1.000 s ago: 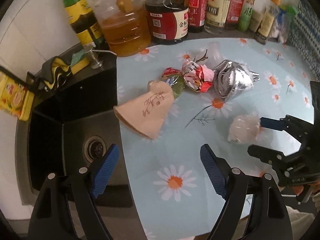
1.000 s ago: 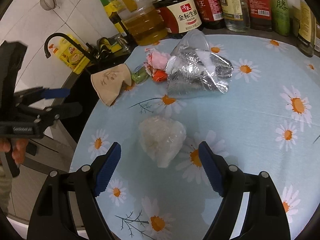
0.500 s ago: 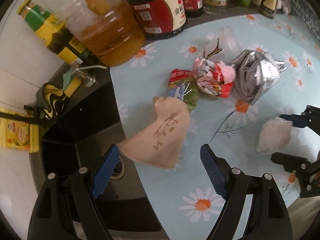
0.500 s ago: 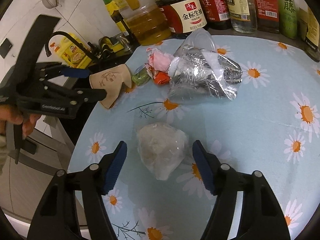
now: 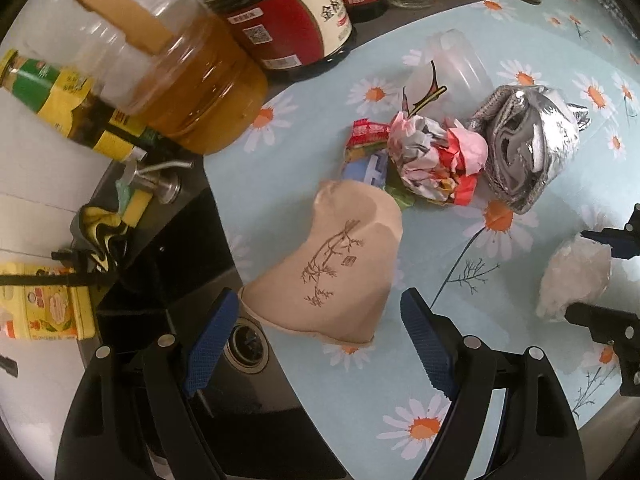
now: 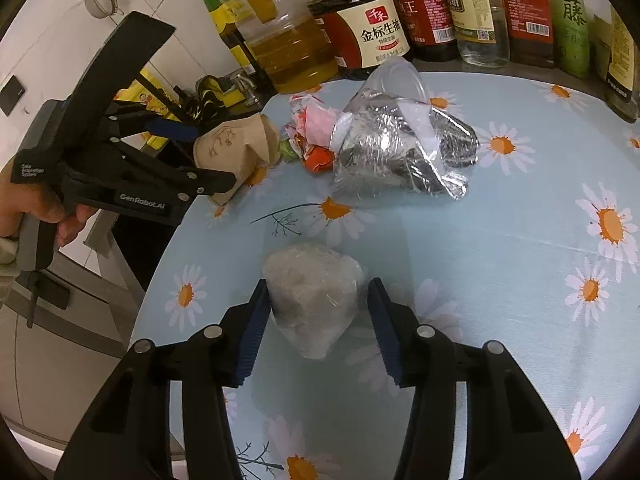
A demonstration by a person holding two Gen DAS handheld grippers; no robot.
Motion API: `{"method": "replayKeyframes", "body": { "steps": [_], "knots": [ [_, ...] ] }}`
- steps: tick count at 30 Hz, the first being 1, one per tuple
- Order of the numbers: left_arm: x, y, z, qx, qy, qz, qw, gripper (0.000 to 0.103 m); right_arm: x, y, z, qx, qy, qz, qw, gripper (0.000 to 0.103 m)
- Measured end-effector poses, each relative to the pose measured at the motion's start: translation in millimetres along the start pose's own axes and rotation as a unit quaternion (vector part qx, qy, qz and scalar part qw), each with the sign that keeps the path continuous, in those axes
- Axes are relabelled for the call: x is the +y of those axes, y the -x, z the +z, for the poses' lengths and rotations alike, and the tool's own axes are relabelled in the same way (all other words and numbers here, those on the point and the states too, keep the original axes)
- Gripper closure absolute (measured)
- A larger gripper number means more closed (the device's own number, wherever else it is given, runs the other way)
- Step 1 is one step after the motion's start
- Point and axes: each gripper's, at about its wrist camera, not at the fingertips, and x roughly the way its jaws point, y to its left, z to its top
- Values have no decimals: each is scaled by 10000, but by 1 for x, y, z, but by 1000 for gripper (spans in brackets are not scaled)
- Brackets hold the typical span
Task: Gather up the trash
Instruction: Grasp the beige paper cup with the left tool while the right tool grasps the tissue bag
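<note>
A crumpled tan paper bag with a bamboo print lies at the table's left edge, partly over the sink. My left gripper is open, its fingers on either side of the bag's near end. A cloudy crumpled plastic wad lies on the daisy tablecloth. My right gripper is open with its blue pads close on both sides of the wad, the left pad at its edge. Behind lie a crumpled red and pink wrapper, a silver foil bag and a clear plastic cup.
A black sink with a drain lies left of the table. Oil and sauce bottles line the back edge. A yellow carton and a cloth stand by the sink. The daisy tablecloth extends to the right.
My left gripper has moved forward to the tan bag, which now lies between its fingers. My right gripper has moved forward and narrowed around the plastic wad.
</note>
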Motion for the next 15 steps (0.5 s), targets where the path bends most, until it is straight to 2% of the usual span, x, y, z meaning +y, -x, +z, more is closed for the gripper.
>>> {"method": "replayKeyframes", "body": {
  "steps": [7, 11, 15],
  "knots": [
    [-3, -11, 9, 21, -251, 255, 9994, 22, 0, 7, -4, -89, -33, 31, 10000, 53],
    [-3, -17, 11, 82, -291, 253, 9992, 22, 0, 12, -9, -125, -83, 37, 9999, 53],
    [-5, -15, 13, -18, -304, 228, 9993, 22, -1, 15, -10, -152, -123, 28, 9998, 53]
  ]
}}
